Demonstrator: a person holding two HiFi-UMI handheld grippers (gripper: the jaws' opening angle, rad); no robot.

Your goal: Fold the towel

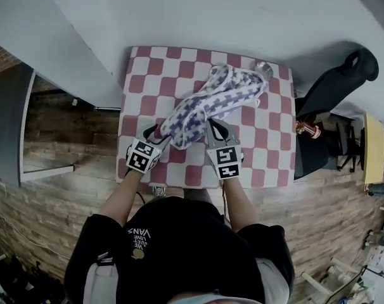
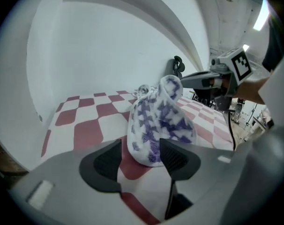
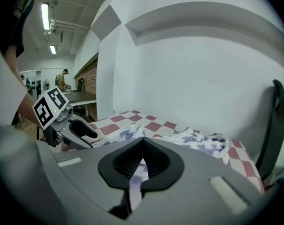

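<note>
A table (image 1: 268, 151) covered in red-and-white checks is seen from above. A white towel (image 1: 211, 100) with purple marks is bunched in a long heap across its middle. A fold of the towel's near edge is clamped in the closed right gripper (image 1: 212, 124). The left gripper (image 1: 156, 133) is held wide apart, with the towel's near end between its jaws, ungripped. A small shiny object (image 1: 263, 68) is seen at the far right corner; its contents cannot be told.

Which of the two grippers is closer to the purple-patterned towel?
Right. The right gripper is clamped shut on the towel; the left gripper has open jaws either side of its near end, not pinching it.
</note>
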